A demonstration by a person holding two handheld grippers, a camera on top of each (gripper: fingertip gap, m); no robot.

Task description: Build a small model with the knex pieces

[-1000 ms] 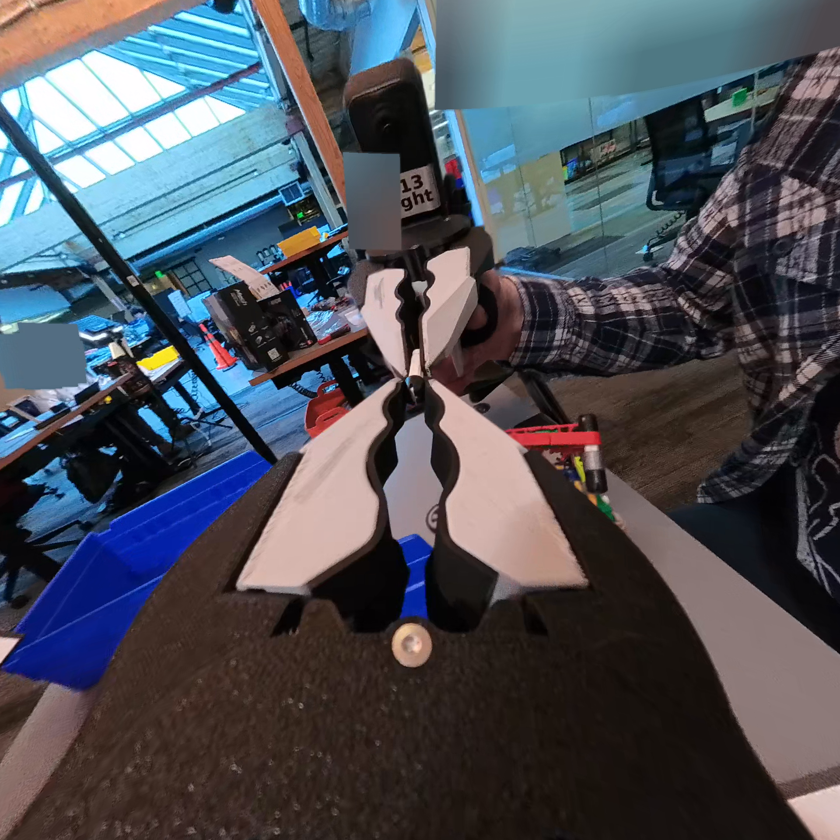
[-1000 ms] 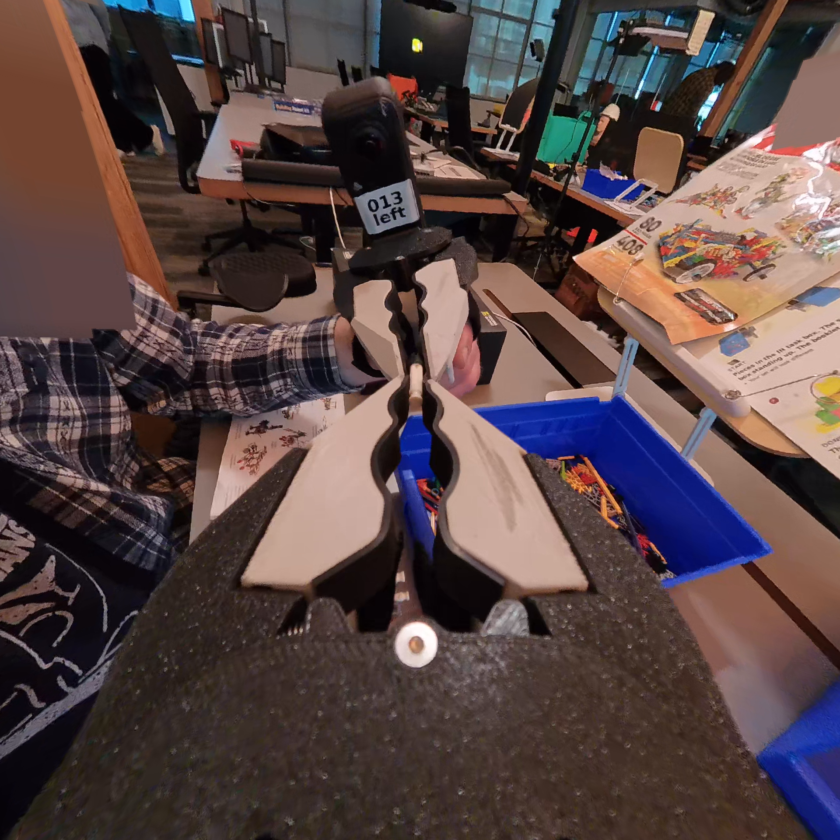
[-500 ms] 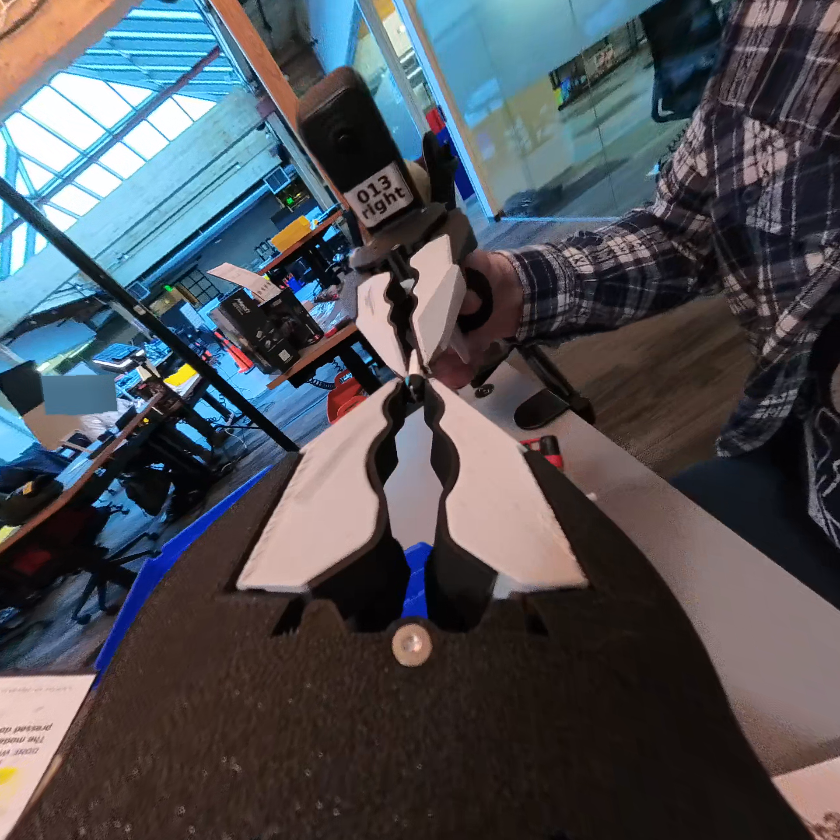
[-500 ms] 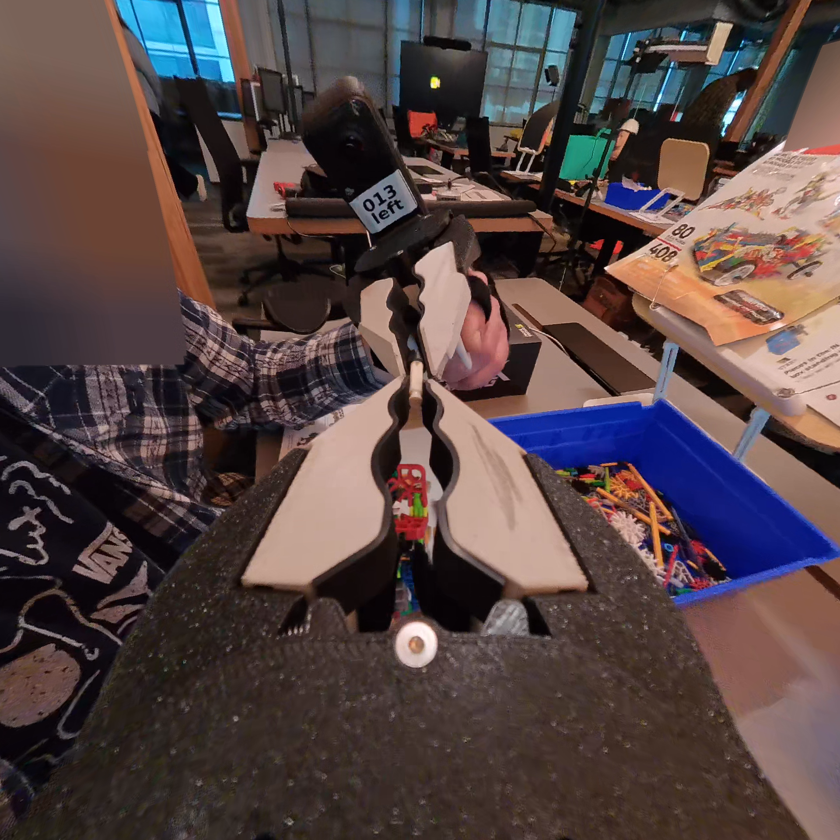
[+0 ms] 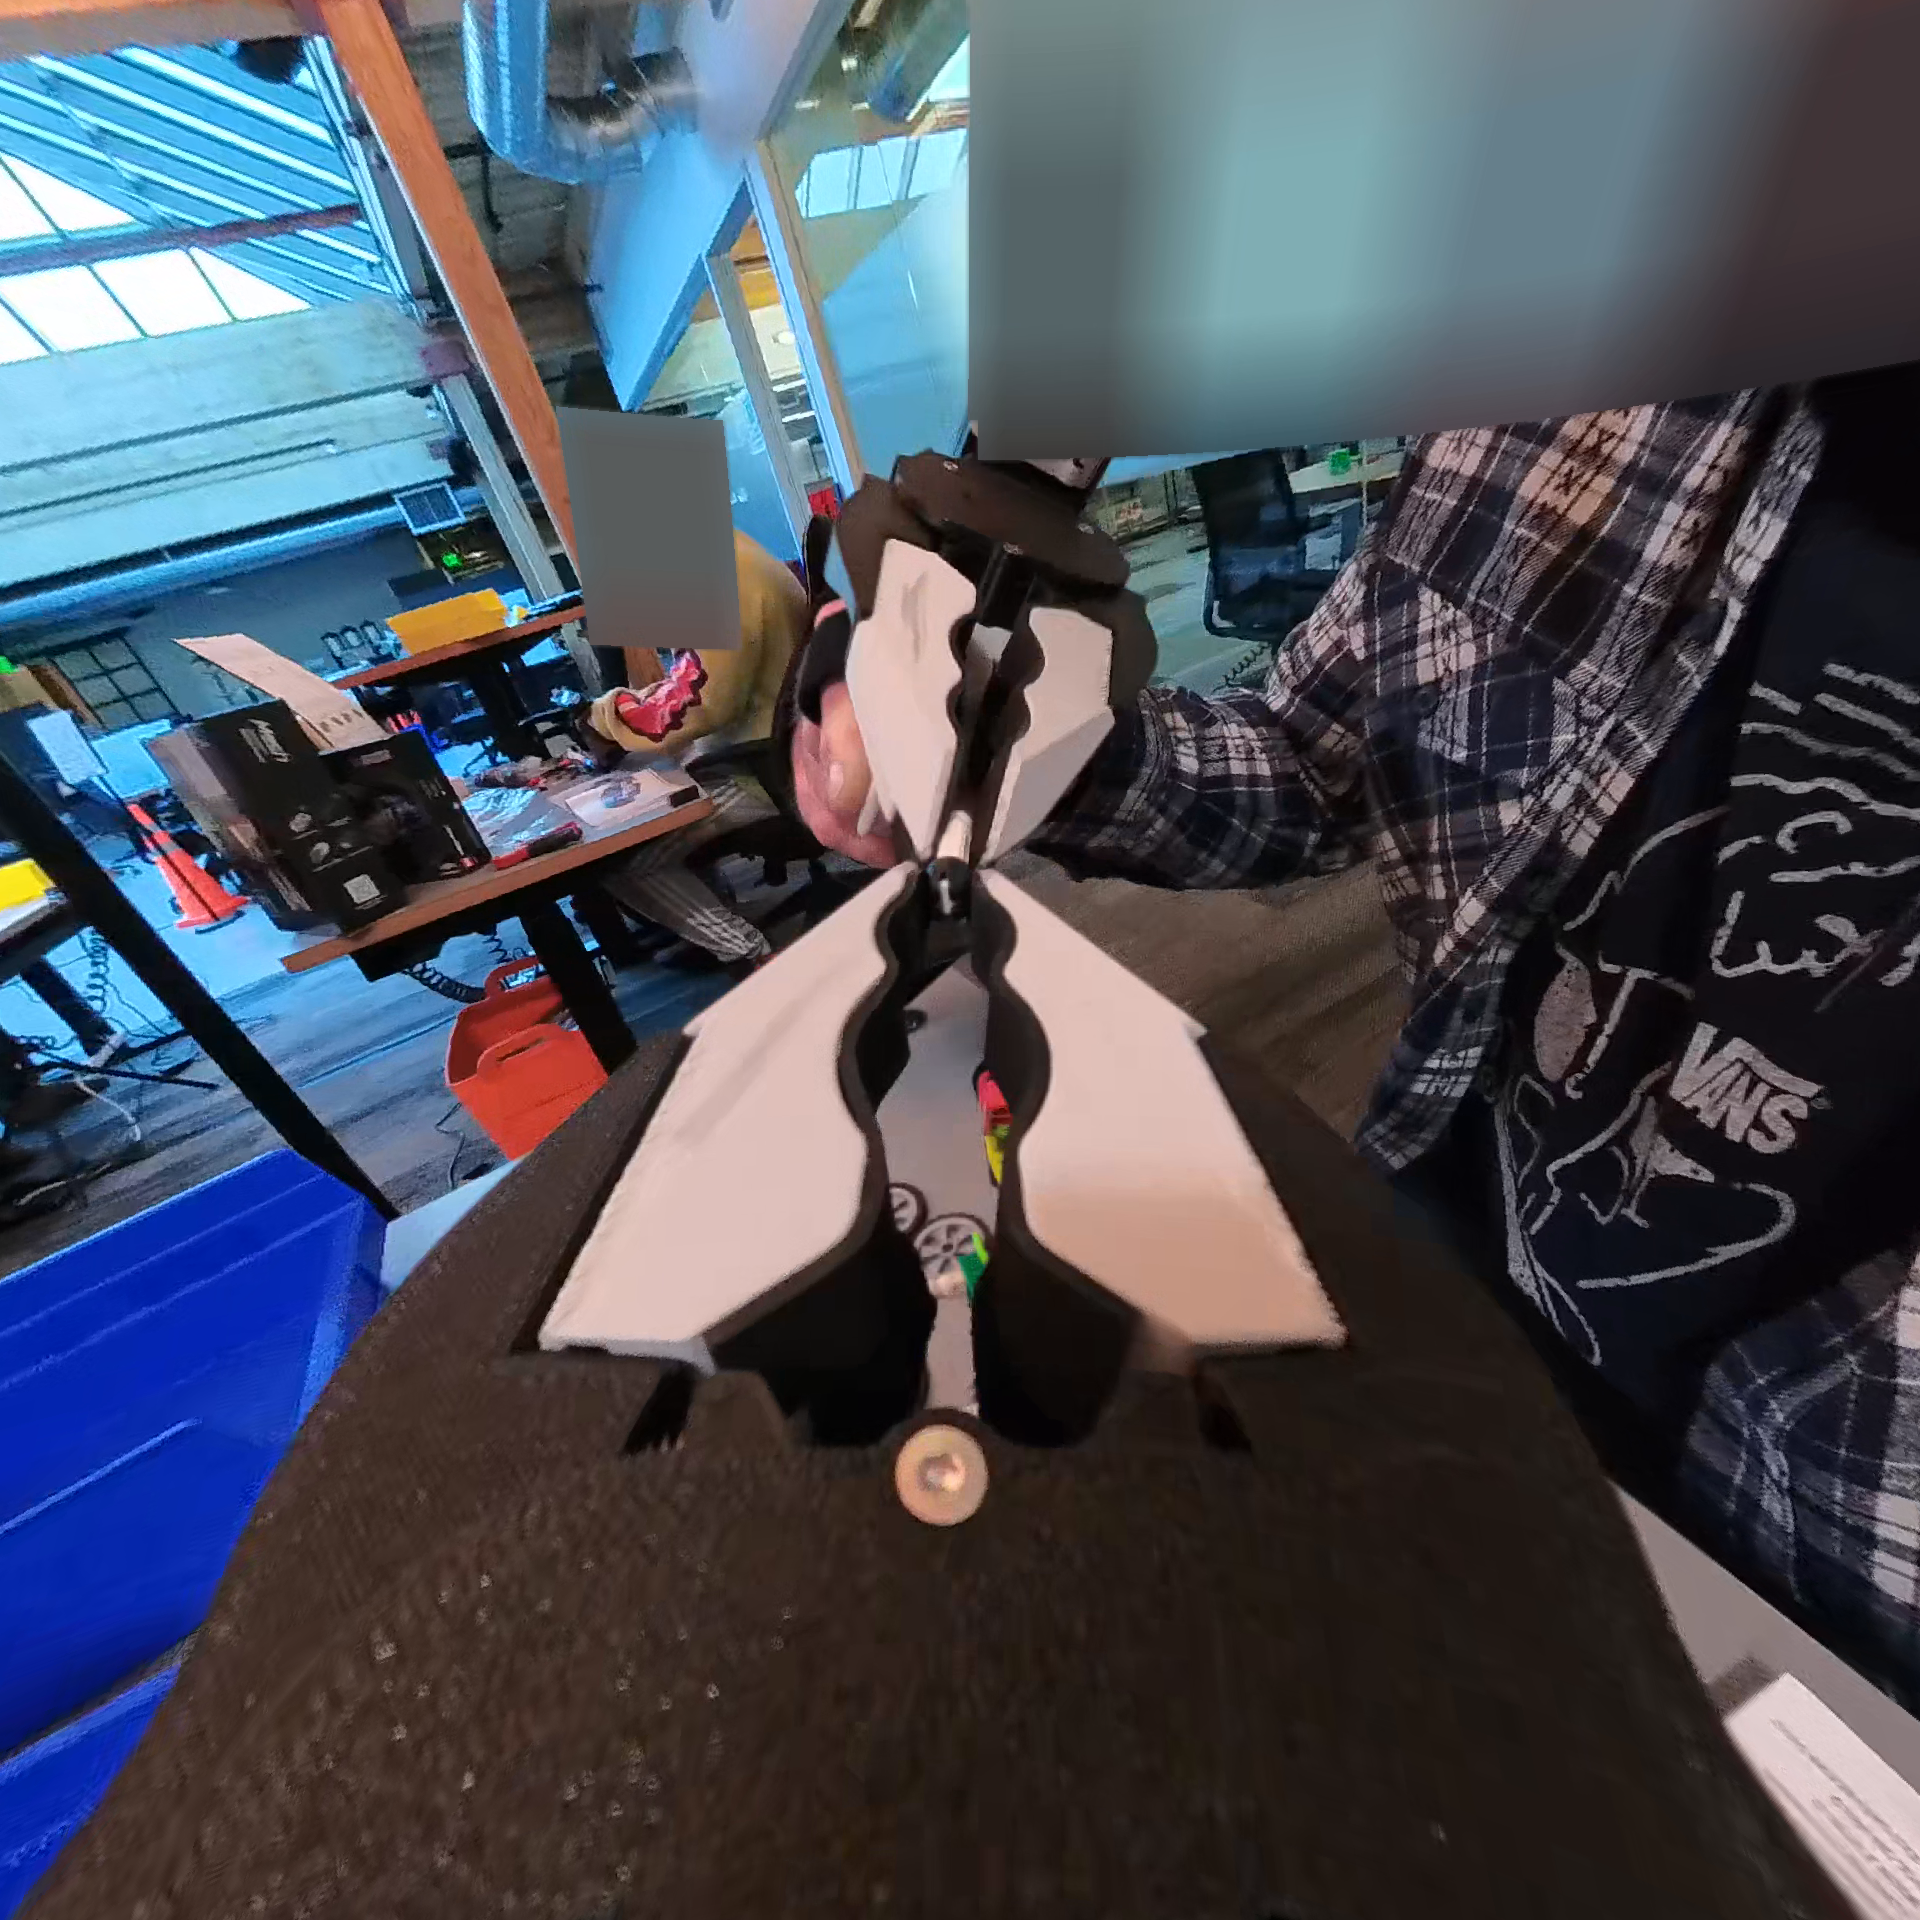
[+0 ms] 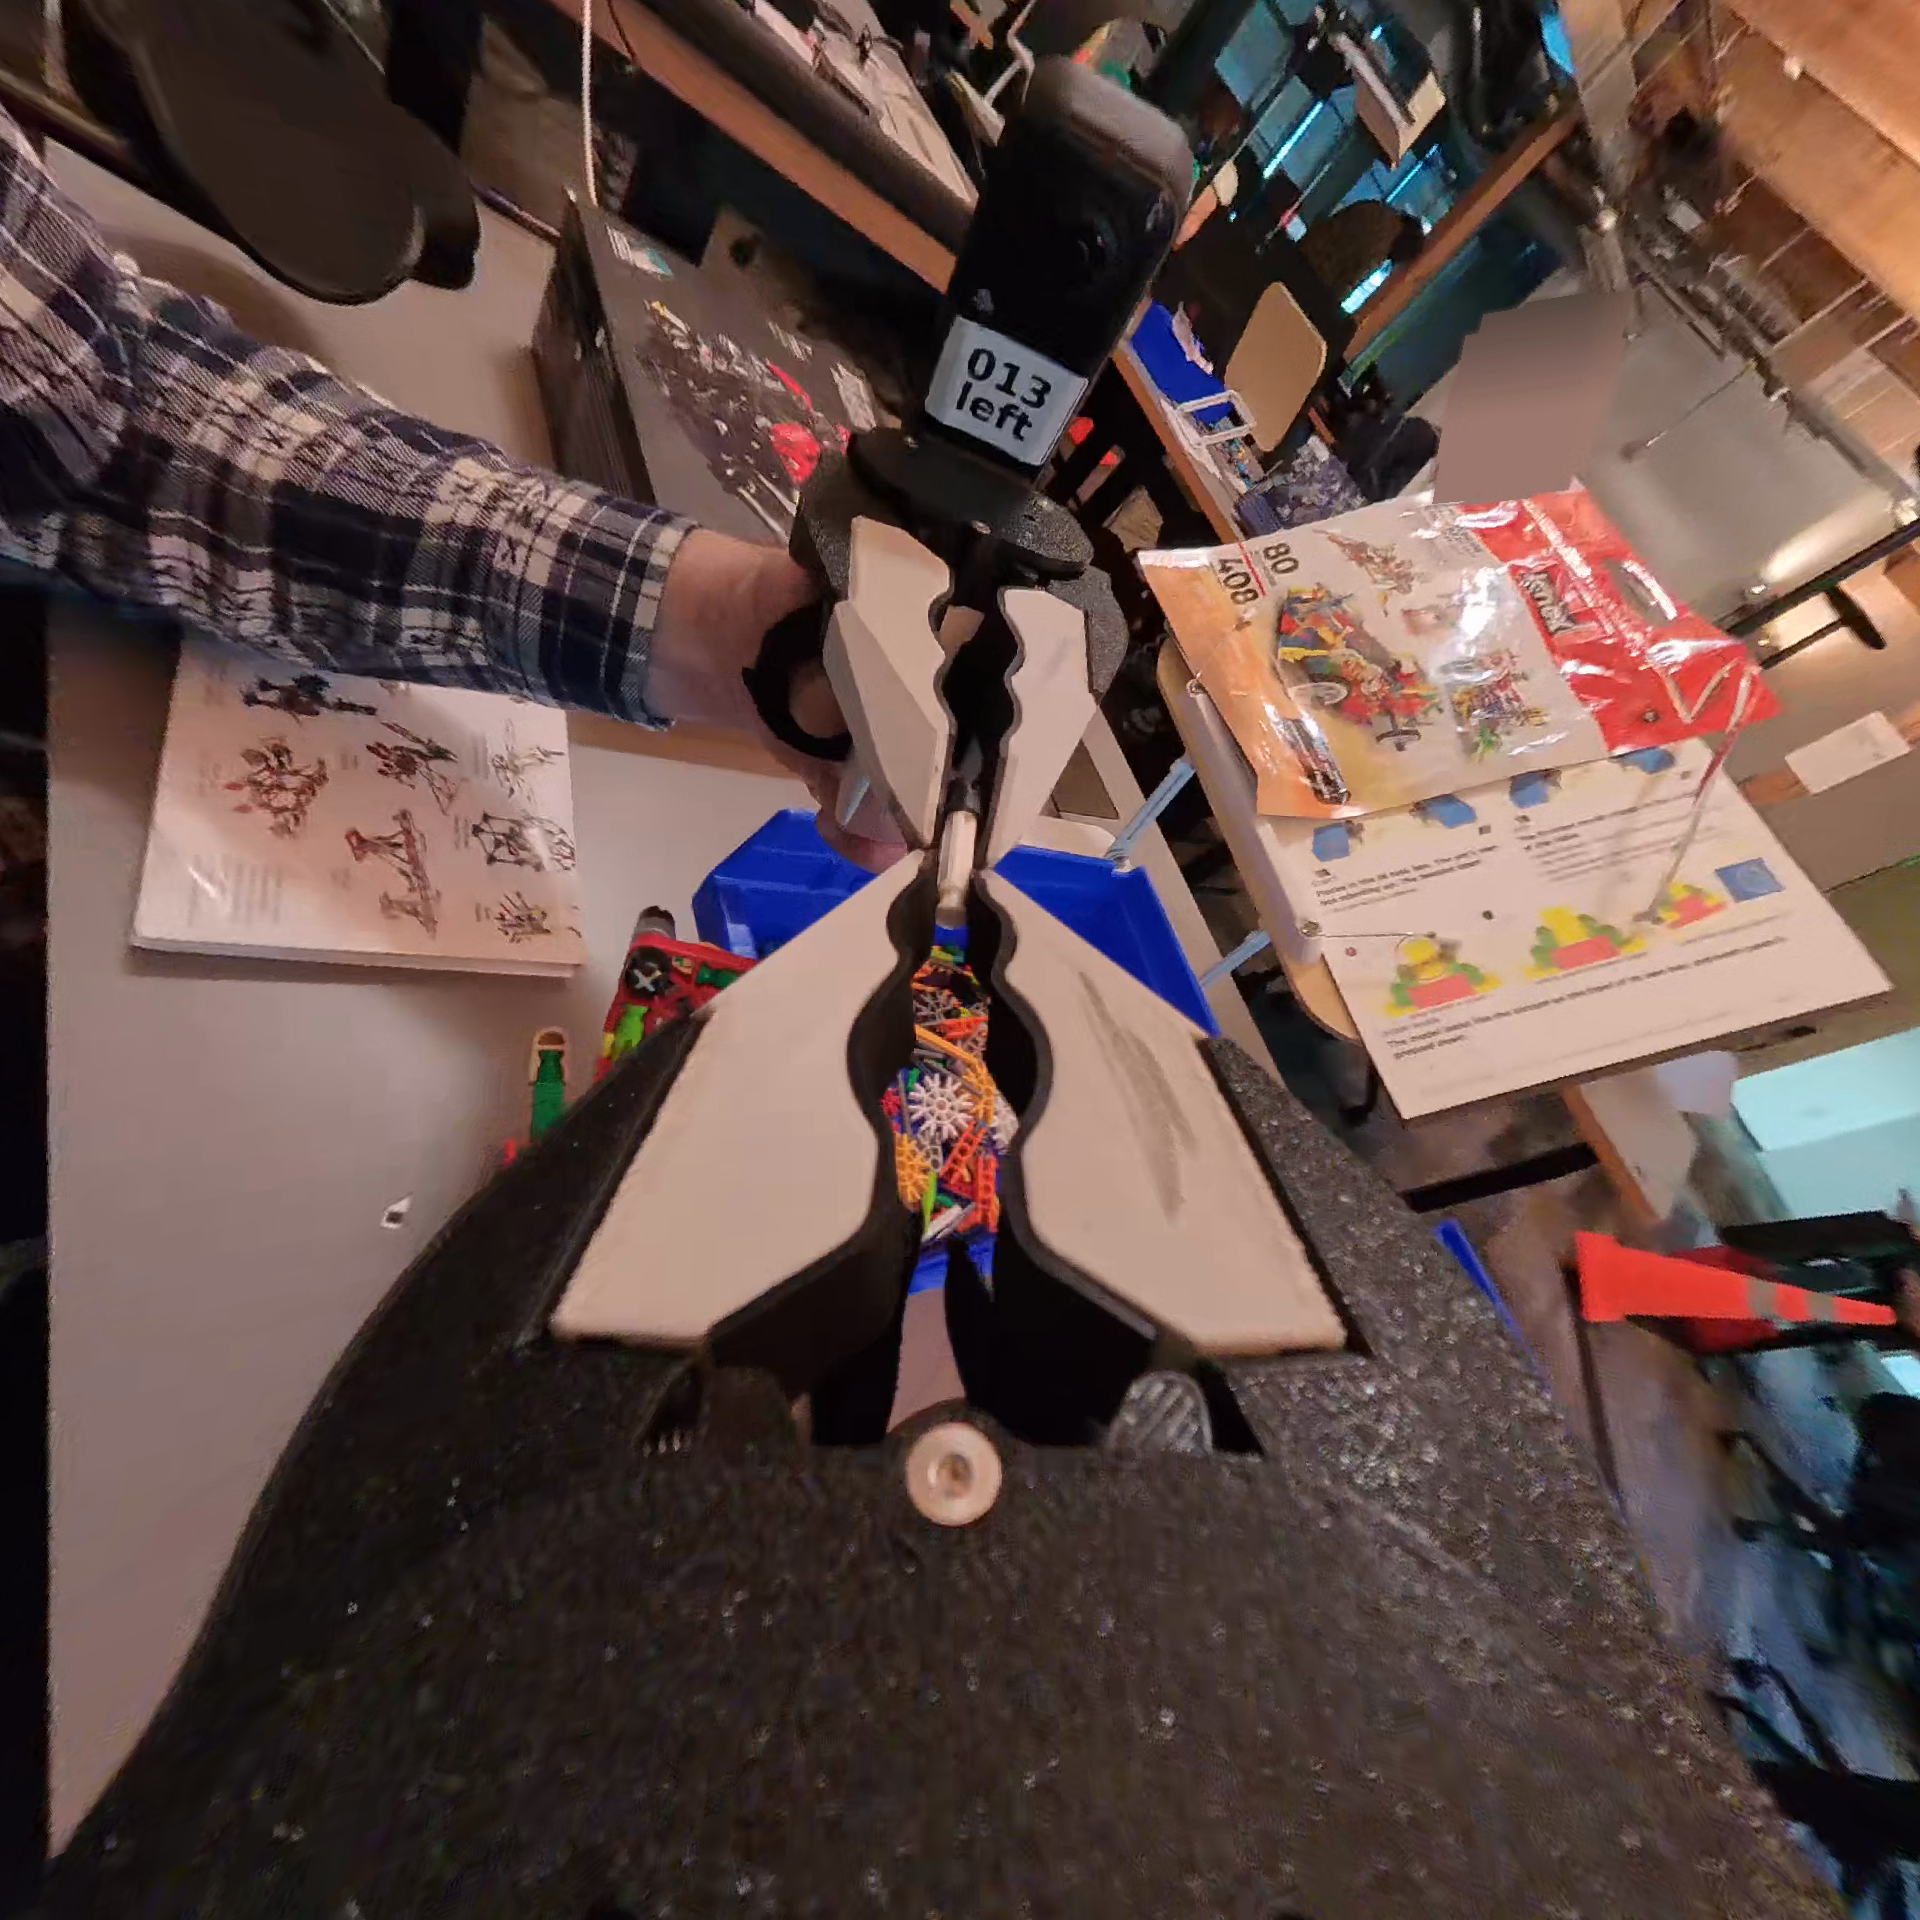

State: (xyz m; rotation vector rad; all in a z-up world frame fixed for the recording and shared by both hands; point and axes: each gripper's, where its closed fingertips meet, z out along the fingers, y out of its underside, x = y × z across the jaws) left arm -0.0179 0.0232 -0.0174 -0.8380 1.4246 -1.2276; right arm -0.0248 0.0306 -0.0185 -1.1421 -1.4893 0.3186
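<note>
Your left gripper and right gripper meet tip to tip, both clamped on one white rod. A blue bin of coloured pieces lies just beyond and below the right one.

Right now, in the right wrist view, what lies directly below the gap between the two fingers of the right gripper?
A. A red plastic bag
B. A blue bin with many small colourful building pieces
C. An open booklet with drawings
B: between the fingers of the right gripper the blue bin shows, holding colourful building pieces.
</note>
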